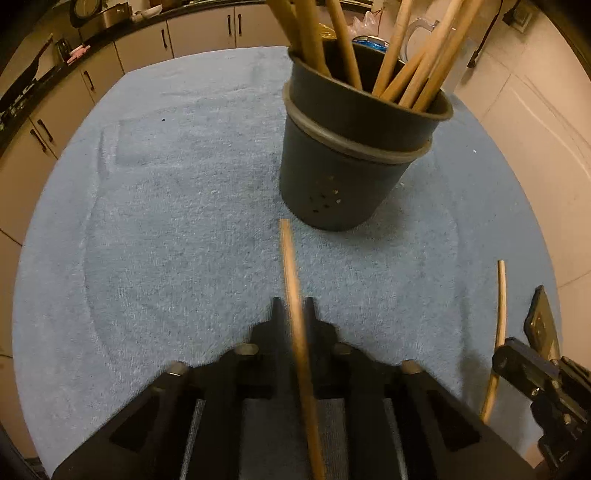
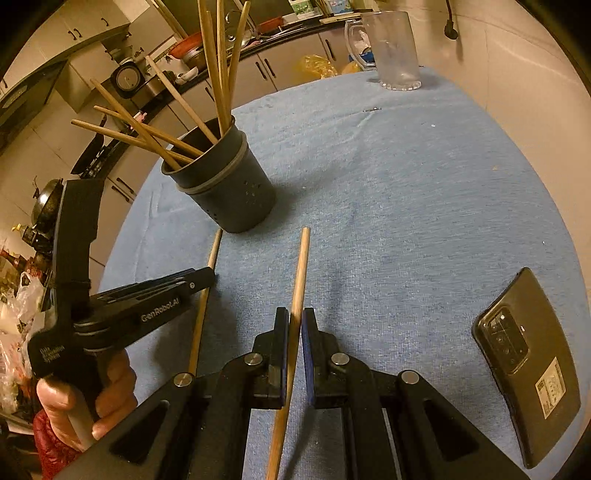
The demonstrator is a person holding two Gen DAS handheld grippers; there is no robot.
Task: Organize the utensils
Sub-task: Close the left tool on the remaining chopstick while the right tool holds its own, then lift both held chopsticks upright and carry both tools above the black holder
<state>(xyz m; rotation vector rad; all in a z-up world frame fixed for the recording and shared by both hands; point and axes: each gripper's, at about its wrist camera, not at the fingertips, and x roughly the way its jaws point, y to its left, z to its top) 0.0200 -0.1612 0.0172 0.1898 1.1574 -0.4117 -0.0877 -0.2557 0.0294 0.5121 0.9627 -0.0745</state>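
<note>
The left gripper (image 1: 293, 308) had its black jaws closed on a light wooden chopstick (image 1: 295, 295), which ran between the pads and projected forward, its tip ending just short of the base of the dark grey cylindrical utensil holder (image 1: 347, 166). In the right wrist view the same left gripper (image 2: 207, 275) appeared at the left, held by a person's hand (image 2: 107, 391) with a red sleeve (image 2: 51, 439) at the wrist, and its chopstick (image 2: 201, 314) passed under the closed black fingers.

The right gripper (image 2: 294, 321) was likewise clamped, its blue-lined pads pressed on a second light wooden chopstick (image 2: 299, 280) that pointed forward above the cloth, its tip near the holder but apart from it. From the left wrist view this second chopstick (image 1: 498, 314) showed at the right edge with the right gripper (image 1: 517, 354) beside it.

The holder (image 2: 229, 184), perforated low on its wall and ringed by a grey band, stood upright on the blue terry cloth (image 2: 406, 203) covering the round table. A bundle of wooden chopsticks (image 2: 218, 74) stood in it, fanned outward.

A black smartphone (image 2: 528, 365) lay camera side up at the right of the cloth. A clear plastic jug (image 2: 391, 51) stood at the far edge. Kitchen cabinets (image 1: 207, 33) lay beyond.
</note>
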